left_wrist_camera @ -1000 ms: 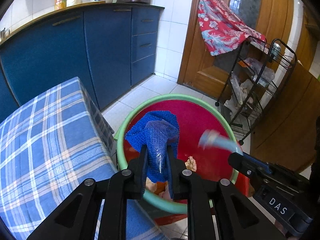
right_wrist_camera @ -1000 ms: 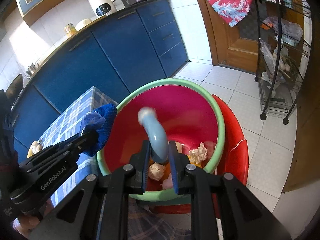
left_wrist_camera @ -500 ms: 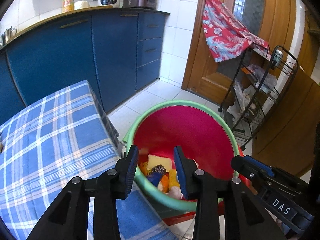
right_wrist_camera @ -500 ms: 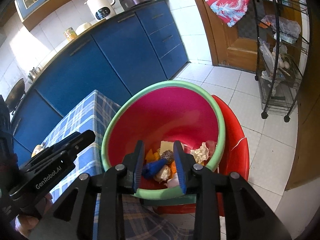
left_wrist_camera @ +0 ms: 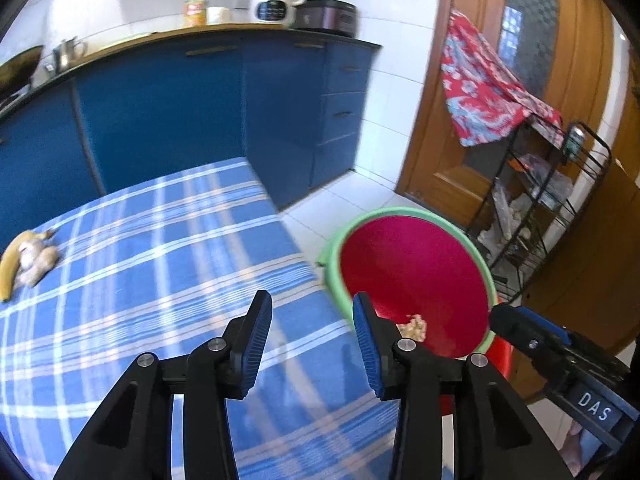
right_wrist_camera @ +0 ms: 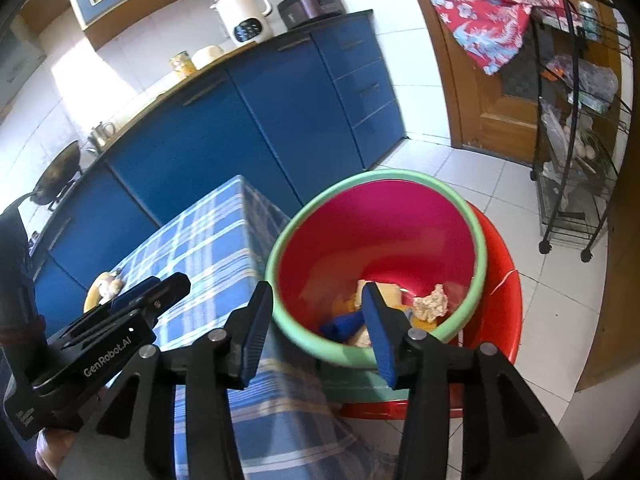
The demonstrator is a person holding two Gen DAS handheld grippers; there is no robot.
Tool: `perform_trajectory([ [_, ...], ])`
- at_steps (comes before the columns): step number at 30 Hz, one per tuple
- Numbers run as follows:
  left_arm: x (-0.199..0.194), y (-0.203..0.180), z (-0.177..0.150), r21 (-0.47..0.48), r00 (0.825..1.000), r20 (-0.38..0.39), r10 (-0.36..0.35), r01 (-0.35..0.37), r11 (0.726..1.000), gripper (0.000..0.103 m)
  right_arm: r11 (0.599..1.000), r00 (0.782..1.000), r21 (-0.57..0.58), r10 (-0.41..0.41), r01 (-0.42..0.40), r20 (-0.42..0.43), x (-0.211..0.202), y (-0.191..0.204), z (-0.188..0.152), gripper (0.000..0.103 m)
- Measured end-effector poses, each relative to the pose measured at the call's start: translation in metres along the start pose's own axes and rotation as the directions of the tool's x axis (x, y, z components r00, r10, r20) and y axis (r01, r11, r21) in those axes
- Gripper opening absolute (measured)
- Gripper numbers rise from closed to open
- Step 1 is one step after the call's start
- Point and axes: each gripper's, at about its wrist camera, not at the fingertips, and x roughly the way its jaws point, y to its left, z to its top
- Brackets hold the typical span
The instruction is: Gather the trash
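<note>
Both my hand-held grippers carry nothing, jaws apart: left hand-held gripper over the checked table, right hand-held gripper at the near rim of the basin, which sits just off the table's right edge for short drops. Trash lies in the basin; a banana peel waits far left, likely next.

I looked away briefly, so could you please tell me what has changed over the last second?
Both grippers let go: the left gripper dropped its blue cloth, the right gripper its pale-blue piece, into the bin. Both now open; the left swung back over the table. The bin stayed put.
</note>
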Motion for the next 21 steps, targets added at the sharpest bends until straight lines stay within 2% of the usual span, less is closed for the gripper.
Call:
perform_trajectory([
  [12, -0.061, 0.058, -0.022, -0.106, 0.991, 0.057, 0.122, -0.115, 0.988, 0.054, 0.991, 0.997, -0.113, 0.073, -0.072, 0.001, -0.022, 0.063, -0.022, 0.055],
  [18, -0.089, 0.08, -0.035, -0.15, 0.981, 0.082, 0.177, -0.164, 0.975, 0.068, 0.982, 0.996, -0.168, 0.091, -0.09, -0.001, -0.032, 0.093, -0.037, 0.065],
  [21, -0.102, 0.091, -0.043, -0.182, 0.977, 0.087, 0.193, -0.175, 0.968, 0.069, 0.978, 0.996, -0.192, 0.087, -0.086, -0.002, -0.036, 0.105, -0.045, 0.068],
])
